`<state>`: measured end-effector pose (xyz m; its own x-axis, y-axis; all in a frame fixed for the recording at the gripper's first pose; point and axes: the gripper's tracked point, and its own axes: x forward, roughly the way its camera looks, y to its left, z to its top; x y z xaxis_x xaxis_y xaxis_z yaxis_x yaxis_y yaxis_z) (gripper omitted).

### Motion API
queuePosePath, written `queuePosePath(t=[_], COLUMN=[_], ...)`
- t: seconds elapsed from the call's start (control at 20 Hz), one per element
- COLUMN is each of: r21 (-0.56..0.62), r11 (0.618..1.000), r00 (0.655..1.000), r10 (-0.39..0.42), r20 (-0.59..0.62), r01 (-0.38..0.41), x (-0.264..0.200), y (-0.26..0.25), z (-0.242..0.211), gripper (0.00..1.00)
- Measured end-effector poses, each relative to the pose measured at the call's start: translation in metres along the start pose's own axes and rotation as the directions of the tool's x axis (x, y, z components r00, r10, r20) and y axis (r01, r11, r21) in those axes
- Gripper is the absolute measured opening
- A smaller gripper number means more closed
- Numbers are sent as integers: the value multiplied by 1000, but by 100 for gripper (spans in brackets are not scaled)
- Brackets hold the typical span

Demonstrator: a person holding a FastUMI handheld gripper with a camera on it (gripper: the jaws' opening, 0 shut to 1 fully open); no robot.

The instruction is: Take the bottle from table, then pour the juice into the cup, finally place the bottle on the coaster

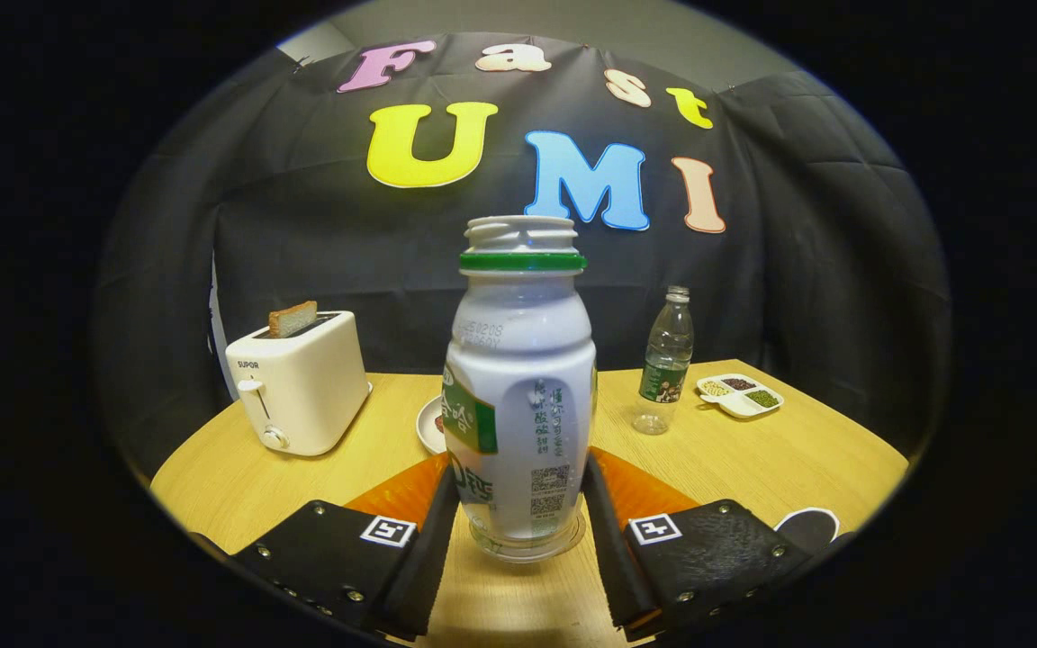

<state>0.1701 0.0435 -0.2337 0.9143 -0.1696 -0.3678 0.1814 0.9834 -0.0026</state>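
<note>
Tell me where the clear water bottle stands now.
In the gripper view, the clear water bottle stands upright on the table, beyond the fingers, between the white juice bottle and the small snack tray.

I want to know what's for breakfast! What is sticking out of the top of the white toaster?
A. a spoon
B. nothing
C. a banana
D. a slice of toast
D: a brown slice of toast stands in the slot of the toaster, left of the bottle held between the tool's fingers.
</note>
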Motion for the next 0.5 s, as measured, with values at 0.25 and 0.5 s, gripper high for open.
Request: queuePosePath(t=[0.25,0.5], r21=[-2,6], r11=[1000,1000], r00=[1000,1000], r10=[12,16], r20=[-11,-13], r01=[-12,-16], x=[19,40], y=[2,-2], z=[-10,-16], gripper=[71,71])
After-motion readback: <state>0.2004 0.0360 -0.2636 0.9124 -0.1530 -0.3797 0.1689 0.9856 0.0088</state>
